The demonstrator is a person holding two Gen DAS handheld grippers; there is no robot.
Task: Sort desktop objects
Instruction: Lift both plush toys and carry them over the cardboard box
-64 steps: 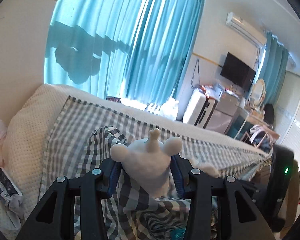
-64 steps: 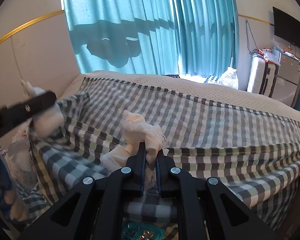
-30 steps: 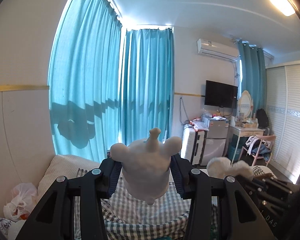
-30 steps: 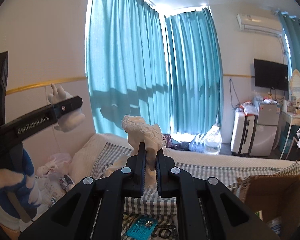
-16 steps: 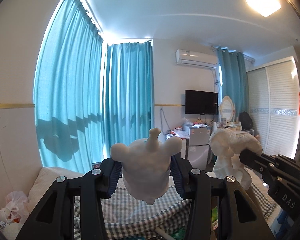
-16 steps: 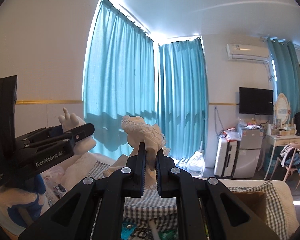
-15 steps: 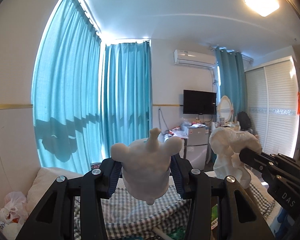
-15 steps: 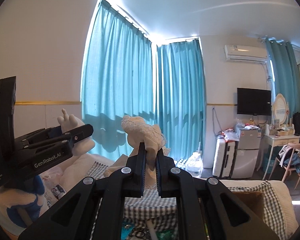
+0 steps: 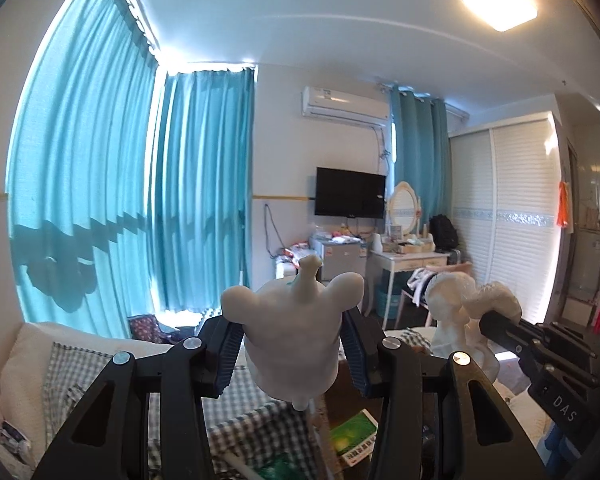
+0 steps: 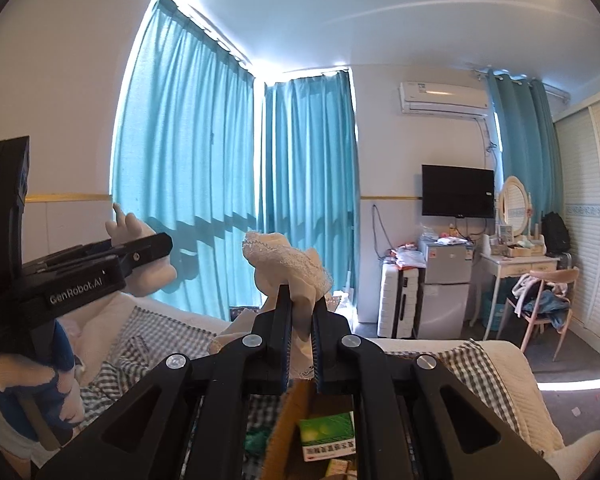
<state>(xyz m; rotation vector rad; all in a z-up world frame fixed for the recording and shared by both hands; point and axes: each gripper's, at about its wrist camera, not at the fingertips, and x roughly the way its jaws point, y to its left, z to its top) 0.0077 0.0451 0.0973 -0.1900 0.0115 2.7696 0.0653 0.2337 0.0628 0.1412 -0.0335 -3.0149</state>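
Bedroom background: teal curtains (image 9: 100,200), wall television (image 9: 350,192). Left gripper (image 9: 292,356) is clamped across the white plush toy (image 9: 294,332) at frame centre, raised in mid-air. Right gripper (image 10: 300,334) is pinched tight on the lace-trimmed cream toy (image 10: 286,268), also raised. Both toys appear light, soft and compressible; grip the body, not the lace. Only the right wrist view shows the gloved hand (image 10: 28,396) at lower left; a green box (image 10: 326,436) sits at the lower centre edge.
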